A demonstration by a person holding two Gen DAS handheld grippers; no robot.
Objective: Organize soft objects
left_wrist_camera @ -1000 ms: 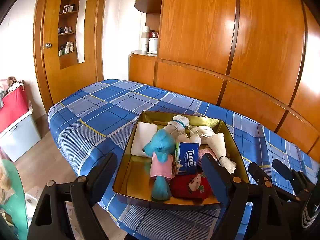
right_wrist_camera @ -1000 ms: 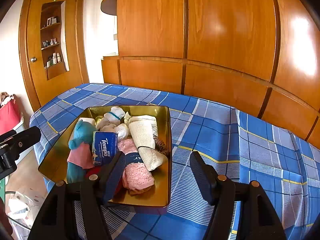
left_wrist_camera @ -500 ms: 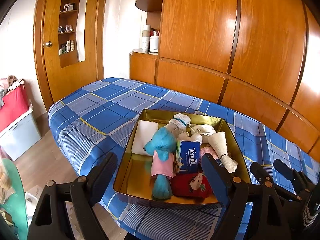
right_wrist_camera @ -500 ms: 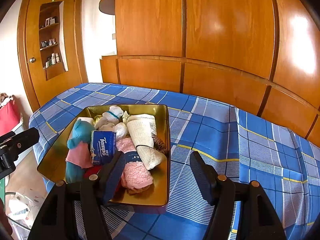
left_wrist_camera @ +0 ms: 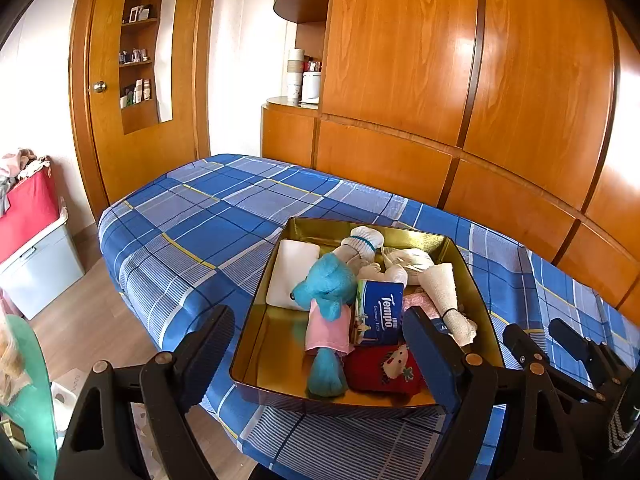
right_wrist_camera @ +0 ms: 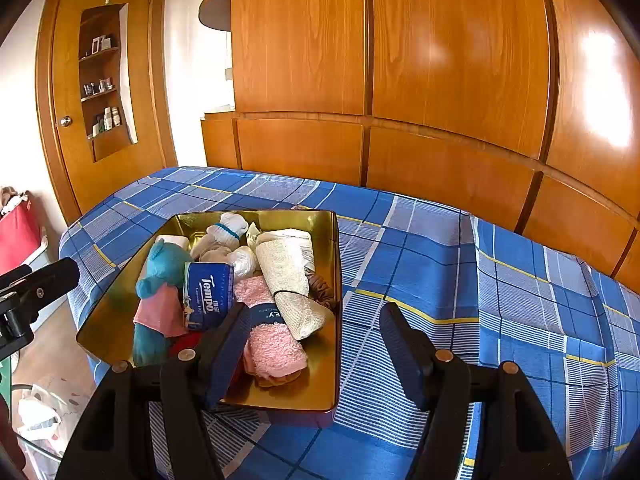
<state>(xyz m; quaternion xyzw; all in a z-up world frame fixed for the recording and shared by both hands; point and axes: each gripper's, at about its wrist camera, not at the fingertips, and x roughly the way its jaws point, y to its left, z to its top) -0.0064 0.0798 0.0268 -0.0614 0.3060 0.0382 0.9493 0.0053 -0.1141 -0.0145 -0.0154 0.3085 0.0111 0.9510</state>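
Wardrobe (left_wrist_camera: 472, 64): glossy orange-brown wood panels, filling the whole back wall behind the bed.
Bed (left_wrist_camera: 192, 232): blue plaid cover with thin yellow lines, pushed against the wardrobe, carrying the tin near its front edge.
Door (left_wrist_camera: 120, 80): same wood, round knob, built-in shelf niche with small bottles, way off at the foot end.
Storage bin (left_wrist_camera: 36, 256): pale box on the floor by the door, red lid, clothes piled on top.
Gold tin (right_wrist_camera: 335, 280): open rectangular tray, shiny inside, left part mostly bare, right part crammed with soft stuff.
Left gripper (left_wrist_camera: 316, 340): hanging in front of the tin's near edge, jaws spread wide, nothing between them, touching nothing.
Right gripper (right_wrist_camera: 314, 342): by the tin's near right corner, jaws apart, empty too.
Blue plush (left_wrist_camera: 330, 292): pink dress, lying lengthwise mid-tin.
Rolled beige cloth (right_wrist_camera: 290, 280): banded, slanted along the right wall.
Pink fuzzy socks (right_wrist_camera: 272, 344): near right corner, beside the cloth.
White pad (left_wrist_camera: 290, 272): flat at far left, under the plush's head.
Tempo tissue pack (left_wrist_camera: 380, 312): blue, upright, just beside the plush.
Red doll item (left_wrist_camera: 384, 368): front edge, next to the plush's feet.
White sock ball (left_wrist_camera: 364, 240): blue stripe, far end.
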